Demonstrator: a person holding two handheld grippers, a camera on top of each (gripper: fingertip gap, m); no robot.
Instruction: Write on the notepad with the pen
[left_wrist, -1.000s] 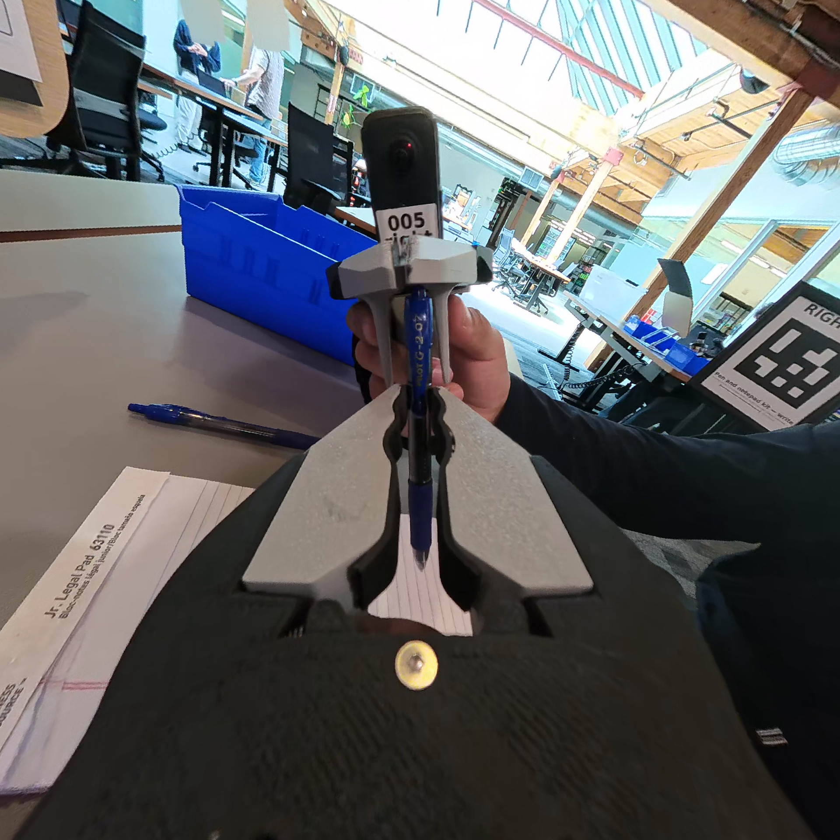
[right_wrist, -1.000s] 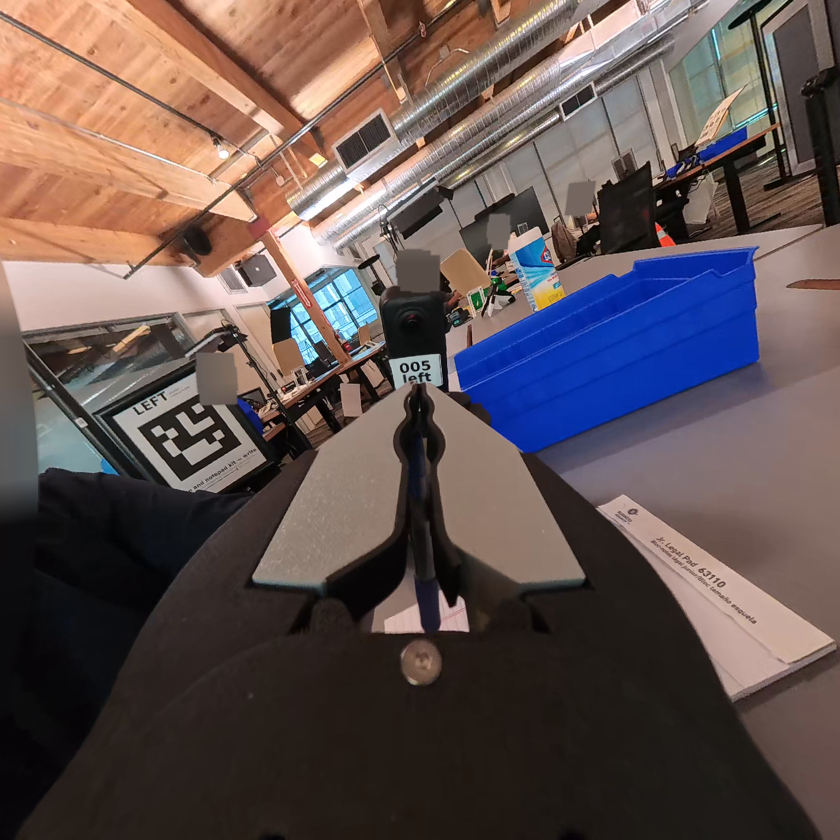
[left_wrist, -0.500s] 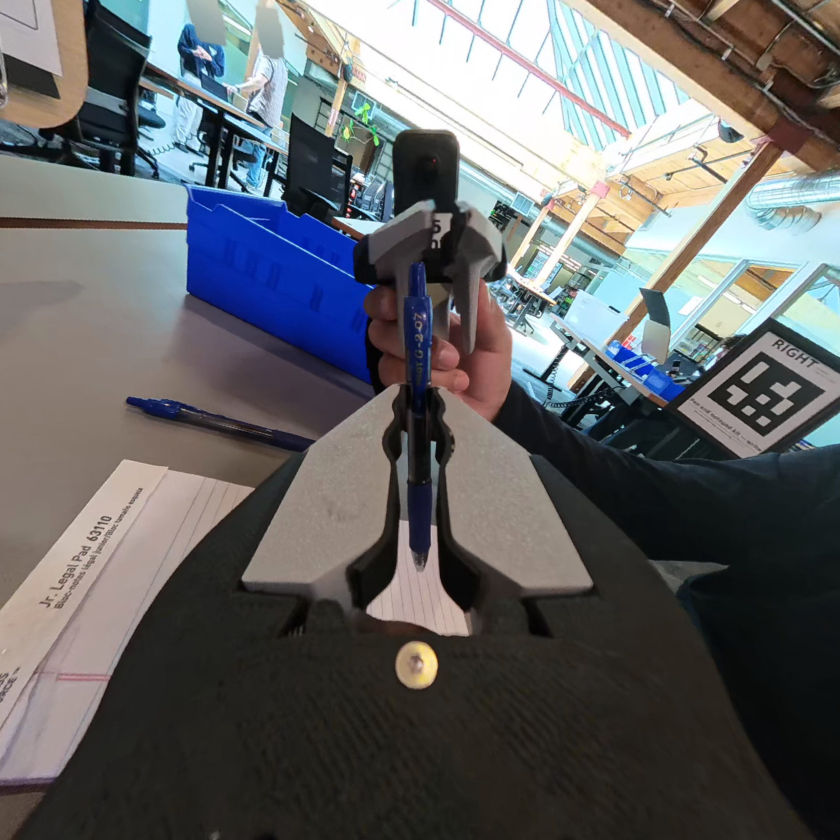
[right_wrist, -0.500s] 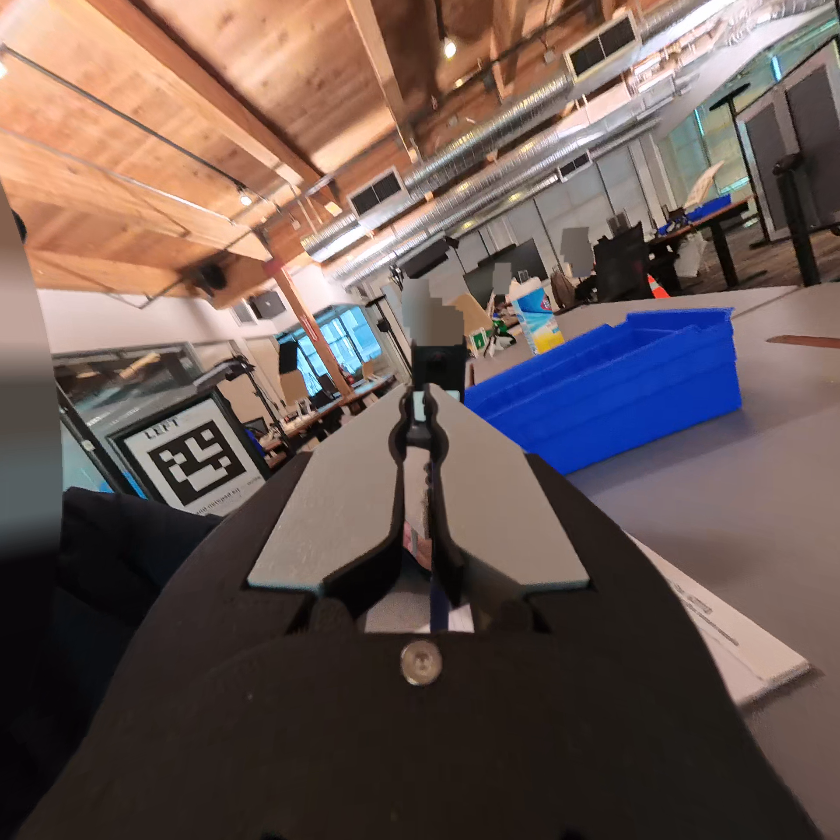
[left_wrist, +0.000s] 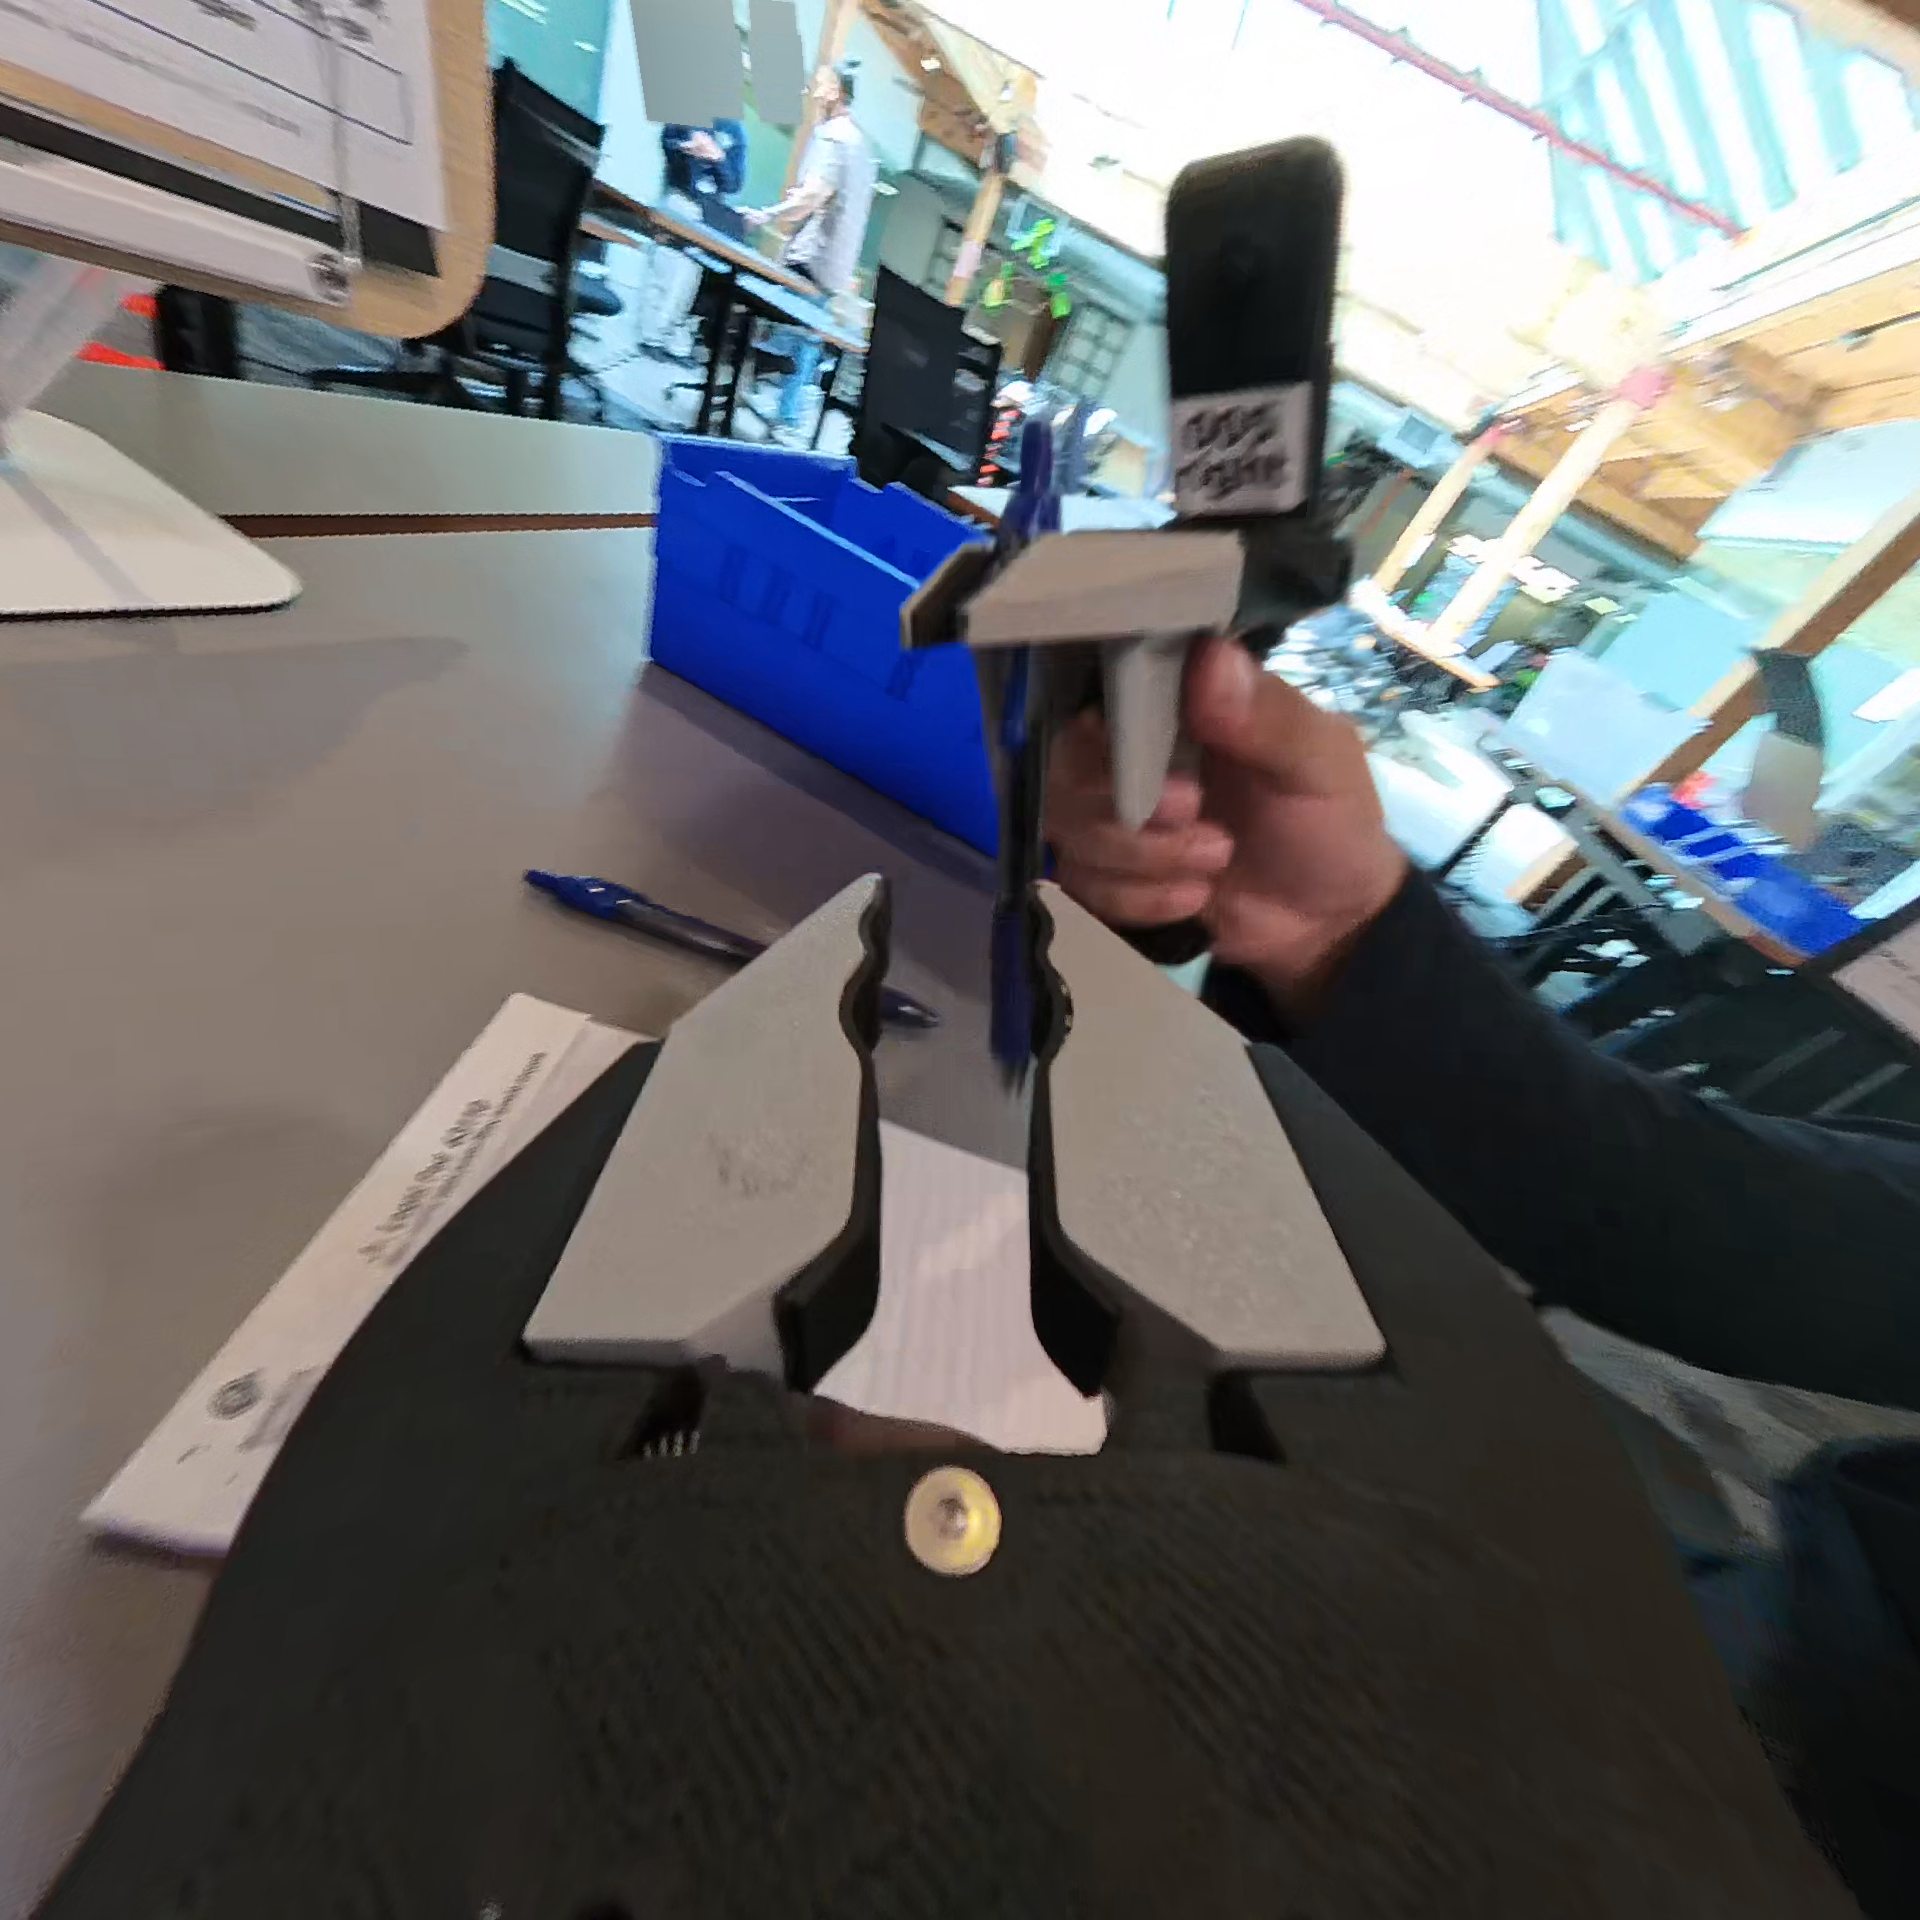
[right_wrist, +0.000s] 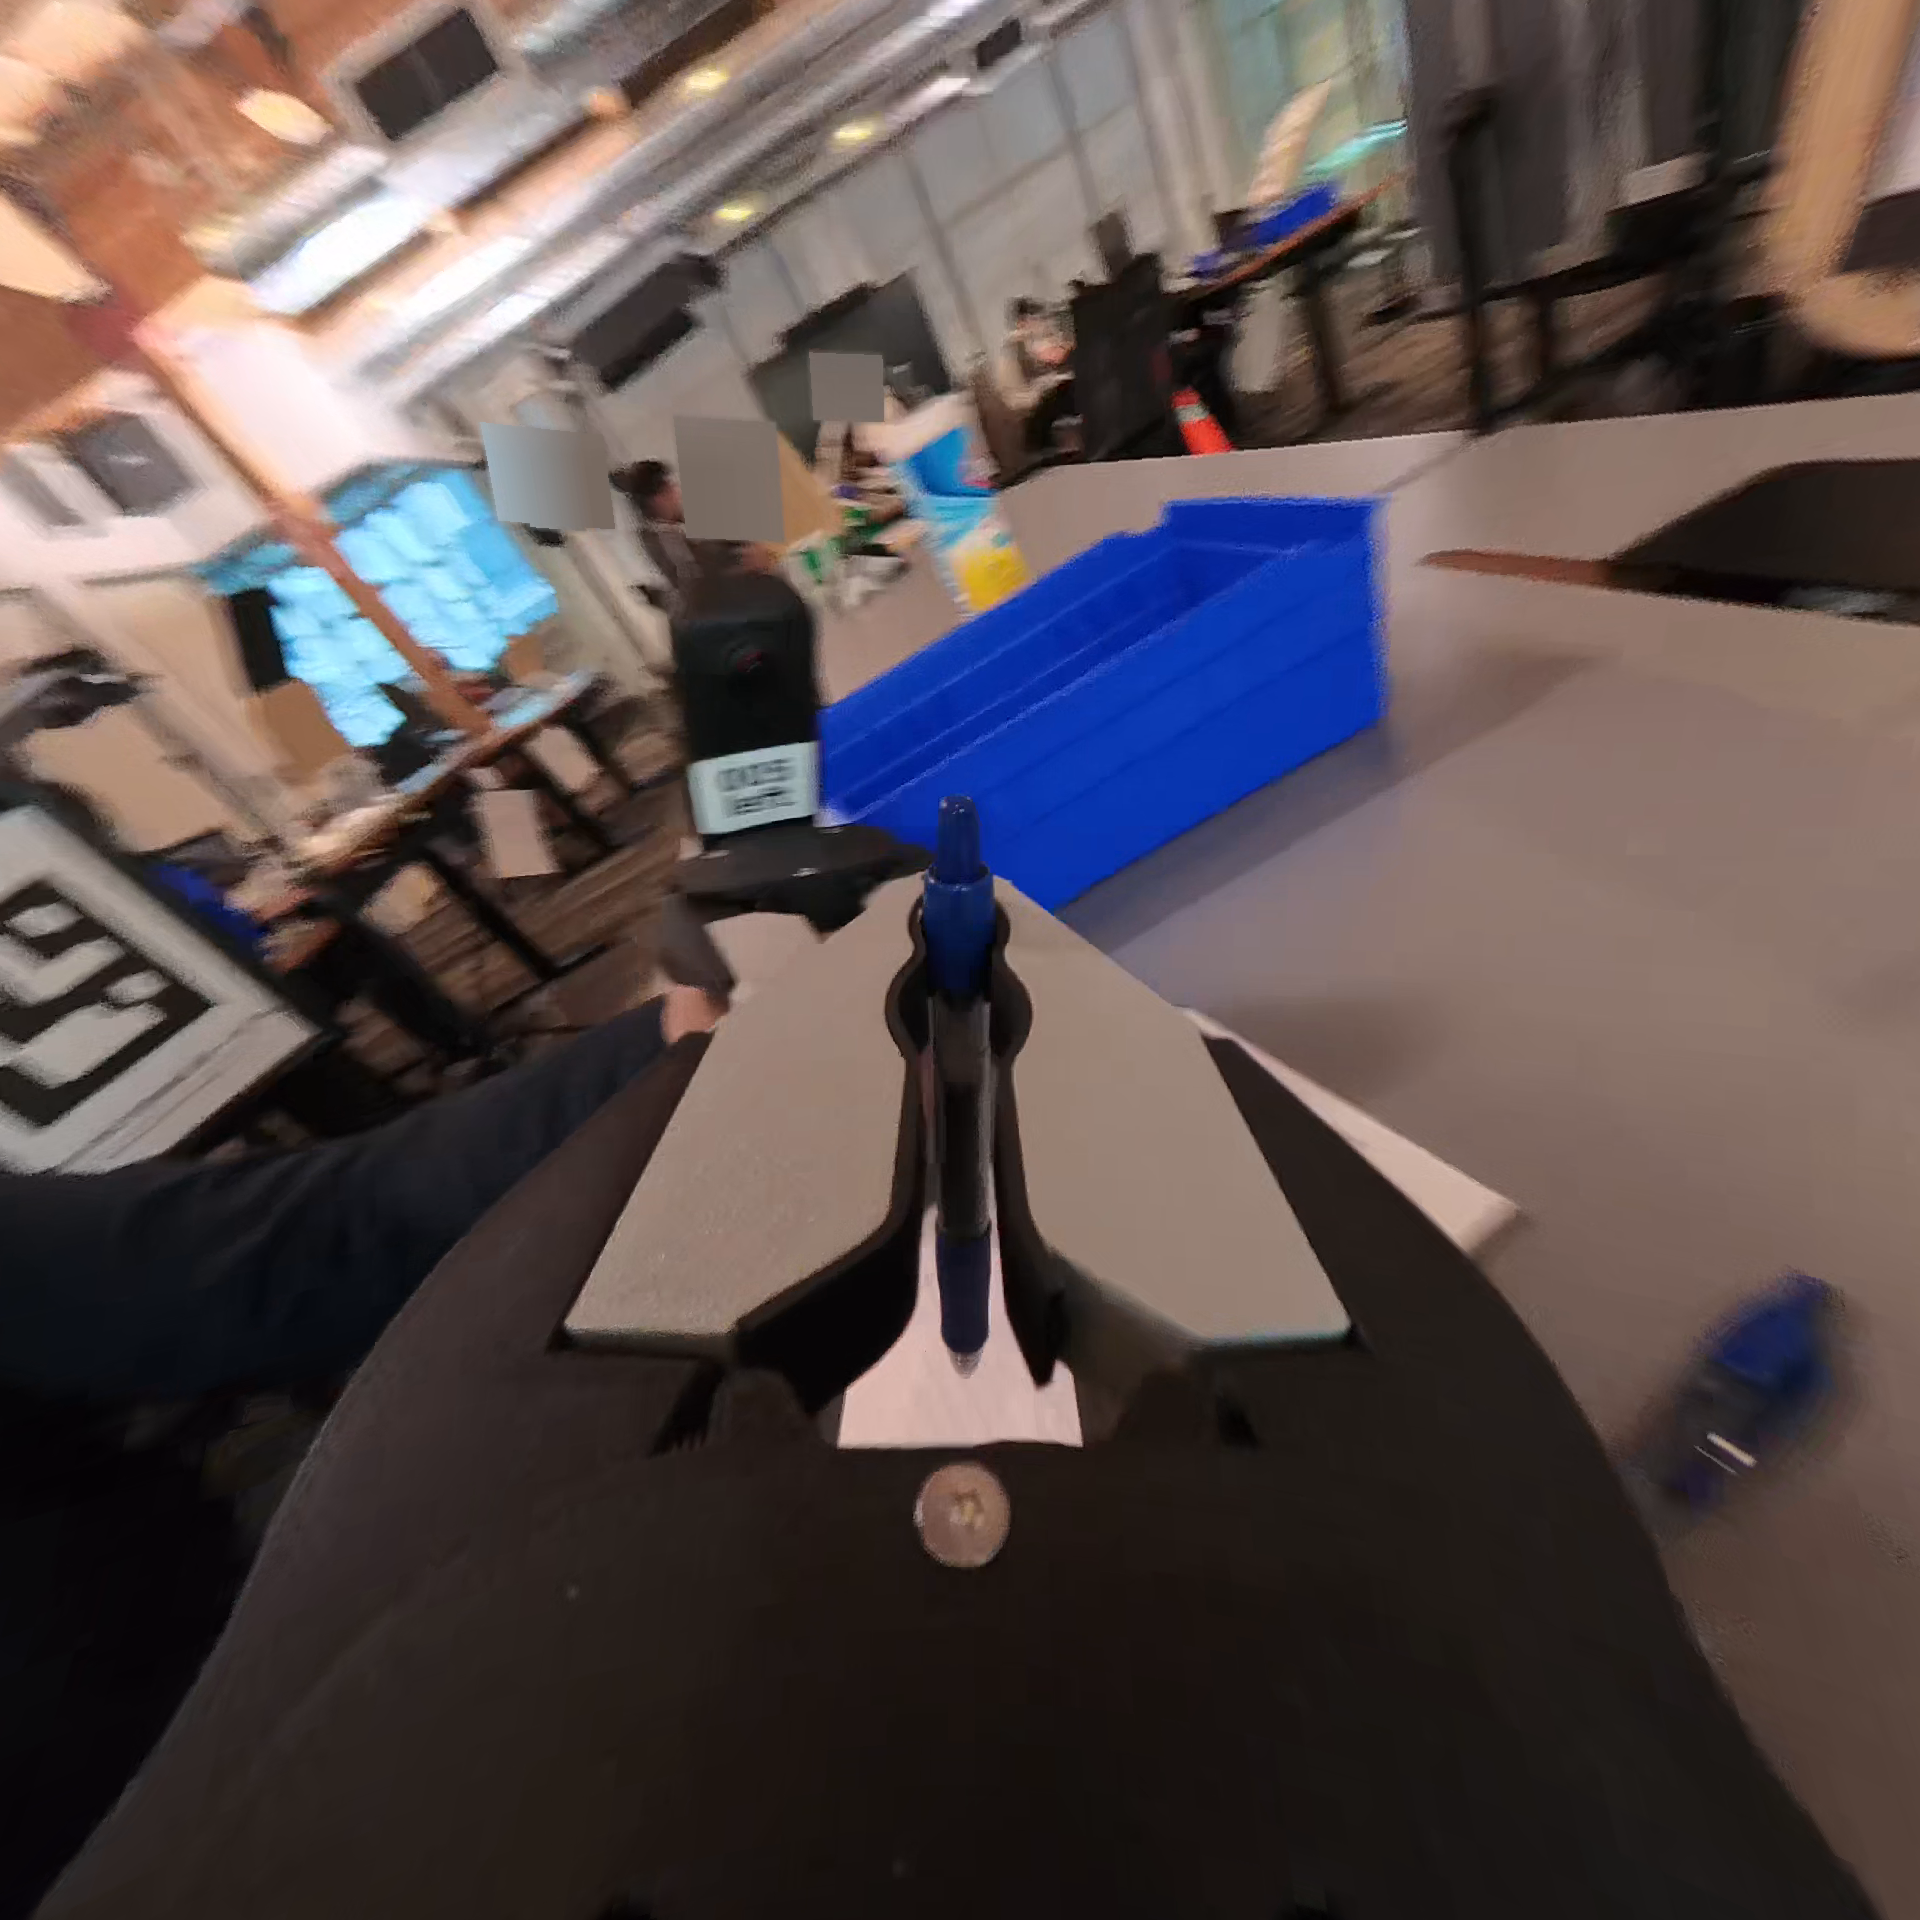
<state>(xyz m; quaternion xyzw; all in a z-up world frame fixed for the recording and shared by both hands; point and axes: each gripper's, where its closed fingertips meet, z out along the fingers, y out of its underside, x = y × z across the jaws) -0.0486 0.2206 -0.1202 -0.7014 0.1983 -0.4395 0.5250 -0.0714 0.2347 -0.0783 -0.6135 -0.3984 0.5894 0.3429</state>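
Where the left wrist view looks out, left gripper (left_wrist: 956, 997) stands released, jaws parted over the notepad (left_wrist: 940, 1257). Pen (left_wrist: 1013, 935) hangs just beside its right finger, long axis near upright, tip down toward the paper, clasped by right gripper (left_wrist: 1049, 748), the nearer tool. Spare pen (left_wrist: 644, 920) lies on table (left_wrist: 312, 831).

Right wrist view: right gripper (right_wrist: 961, 1049) clenched on pen (right_wrist: 958, 1101), axis along the fingers, tip toward camera above white notepad (right_wrist: 961, 1418); blue bin (right_wrist: 1143, 696) beyond.
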